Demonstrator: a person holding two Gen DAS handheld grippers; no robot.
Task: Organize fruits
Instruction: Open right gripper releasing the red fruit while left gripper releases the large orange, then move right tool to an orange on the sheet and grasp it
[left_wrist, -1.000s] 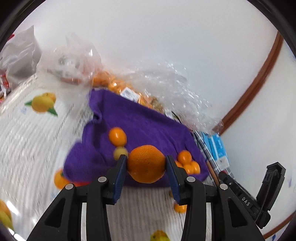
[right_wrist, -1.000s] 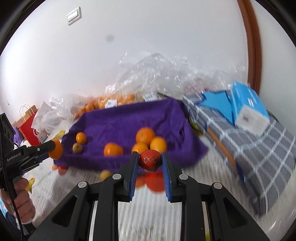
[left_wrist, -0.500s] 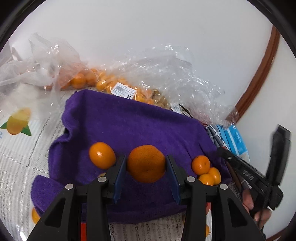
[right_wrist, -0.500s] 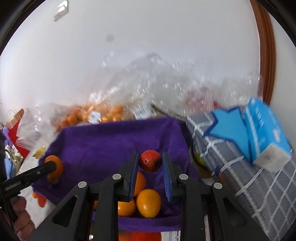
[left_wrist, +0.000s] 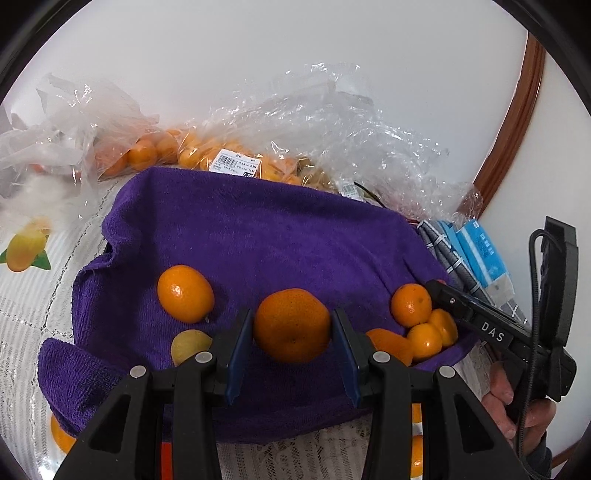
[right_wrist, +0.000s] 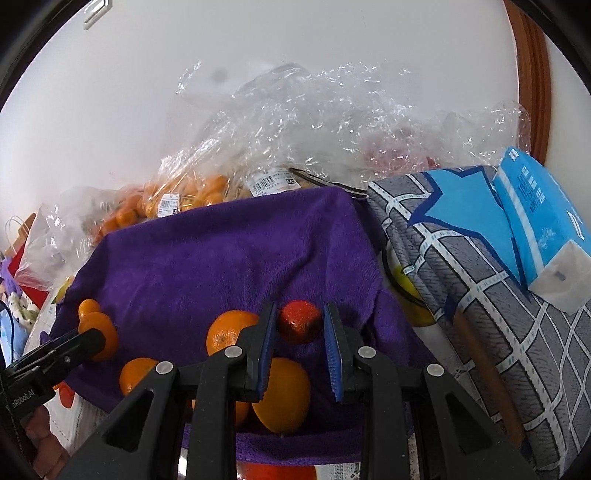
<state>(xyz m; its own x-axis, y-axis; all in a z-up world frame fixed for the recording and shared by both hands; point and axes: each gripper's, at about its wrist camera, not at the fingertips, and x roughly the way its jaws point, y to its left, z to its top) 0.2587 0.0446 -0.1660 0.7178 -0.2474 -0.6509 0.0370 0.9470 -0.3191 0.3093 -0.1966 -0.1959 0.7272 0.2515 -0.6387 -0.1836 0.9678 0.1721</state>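
Carrying fruit over purple towel (left_wrist: 258, 240): left gripper (left_wrist: 291, 343) jaws clamp orange (left_wrist: 291, 325), right gripper (right_wrist: 300, 347) jaws clamp red fruit (right_wrist: 299, 322). Oranges below right jaws. Next: lower, release beside matching fruit.

On the rumpled purple towel (left_wrist: 266, 236) we find loose round orange mandarins (left_wrist: 185, 293) at nine and three o'clock; clear plastic fruit bags (left_wrist: 236, 162) lie behind at twelve, a blue tissue pack (right_wrist: 539, 221) at two.
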